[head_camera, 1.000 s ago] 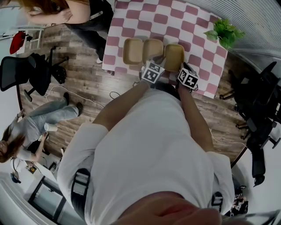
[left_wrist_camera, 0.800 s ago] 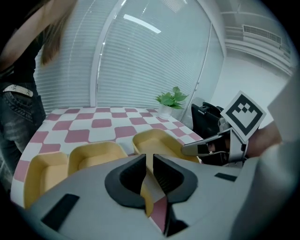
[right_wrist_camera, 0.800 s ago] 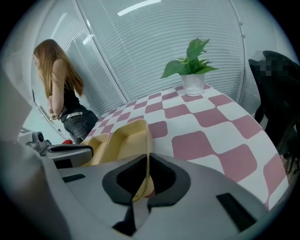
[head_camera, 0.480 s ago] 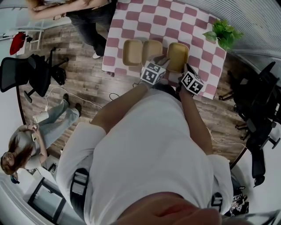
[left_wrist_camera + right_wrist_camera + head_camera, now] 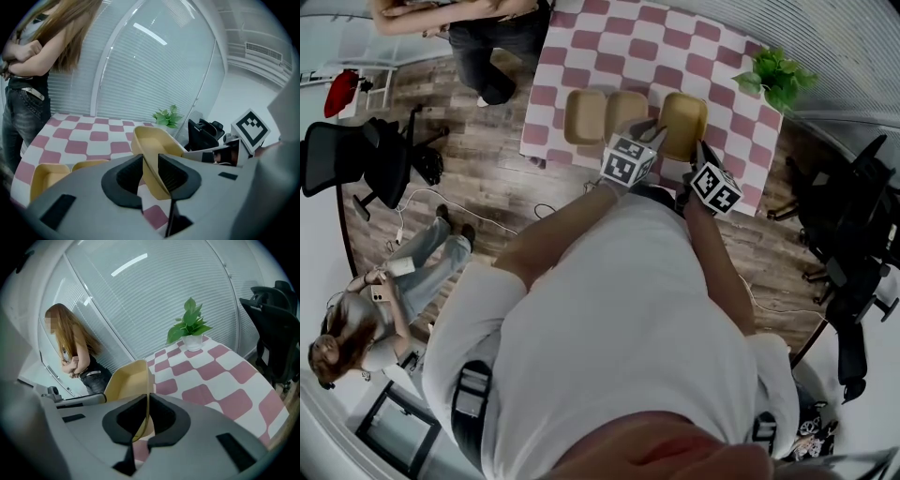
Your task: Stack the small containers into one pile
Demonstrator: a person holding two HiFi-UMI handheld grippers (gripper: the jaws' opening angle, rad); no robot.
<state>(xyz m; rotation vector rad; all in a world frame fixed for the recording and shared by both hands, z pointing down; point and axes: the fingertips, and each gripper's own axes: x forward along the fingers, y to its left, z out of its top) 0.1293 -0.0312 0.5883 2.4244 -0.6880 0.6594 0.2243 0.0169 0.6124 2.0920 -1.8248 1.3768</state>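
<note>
A tilted container (image 5: 682, 120) is gripped by the left hand-held gripper (image 5: 150, 172) and the right hand-held gripper (image 5: 146, 414). Two more containers (image 5: 586, 115) are set on the counter (image 5: 609, 47).

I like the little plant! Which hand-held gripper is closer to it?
Right. The plant is ahead and right of the right hand-held gripper; the left hand-held gripper sits farther left.

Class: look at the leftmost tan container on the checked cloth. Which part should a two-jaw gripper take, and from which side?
On the left container, probably pinch the near wall at the rim from above, one jaw inside and one outside. It sits open side up, and its right wall crowds the middle container.
</note>
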